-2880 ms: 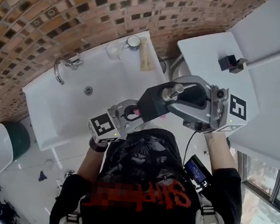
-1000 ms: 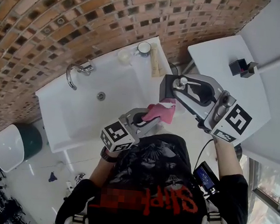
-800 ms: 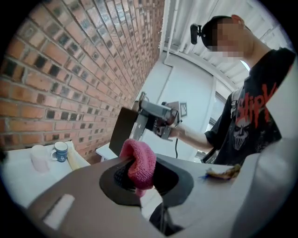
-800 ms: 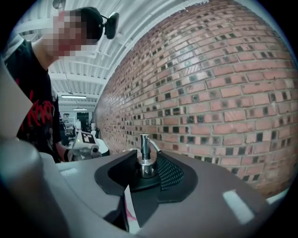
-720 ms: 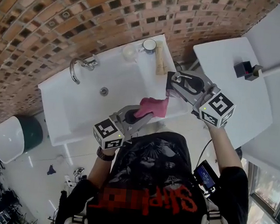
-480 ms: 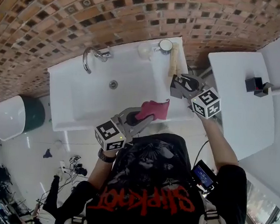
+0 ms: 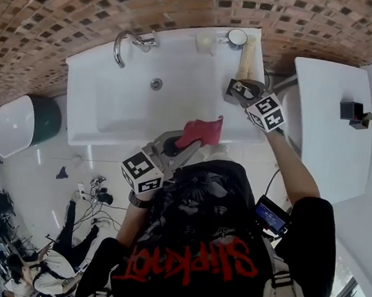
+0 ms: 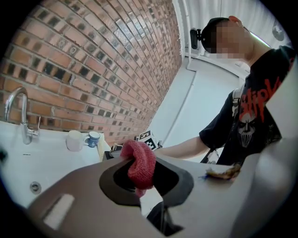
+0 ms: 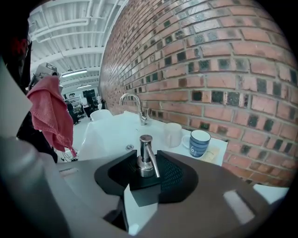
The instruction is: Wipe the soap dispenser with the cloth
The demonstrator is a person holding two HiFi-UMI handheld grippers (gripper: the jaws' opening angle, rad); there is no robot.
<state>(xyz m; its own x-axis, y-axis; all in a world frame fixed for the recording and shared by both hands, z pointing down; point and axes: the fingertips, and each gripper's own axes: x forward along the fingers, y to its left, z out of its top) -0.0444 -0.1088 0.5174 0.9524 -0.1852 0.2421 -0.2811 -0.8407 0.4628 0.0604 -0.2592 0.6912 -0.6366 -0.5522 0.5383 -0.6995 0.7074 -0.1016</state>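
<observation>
The soap dispenser [image 7: 236,89] is a black block with a chrome pump [image 9: 145,157]. My right gripper [image 7: 241,92] is shut on its black body and holds it upright over the right rim of the white sink [image 7: 111,115]; whether it rests on the rim I cannot tell. The red cloth [image 7: 199,131] hangs bunched from my left gripper [image 7: 188,141], which is shut on it just in front of the sink's front edge, left of and below the dispenser and apart from it. The left gripper view shows the cloth [image 8: 139,165] folded over between the jaws.
A chrome faucet [image 7: 127,42] and the drain [image 7: 156,83] are in the sink. A white cup [image 7: 205,41], a blue mug [image 7: 236,37] and a beige strip [image 7: 247,61] stand at its back right corner. A white table [image 7: 323,131] lies to the right, a bin [image 7: 20,123] to the left.
My right gripper has come down with the dispenser from in front of the chest to the sink's right rim. The left gripper with the cloth has shifted slightly toward the sink.
</observation>
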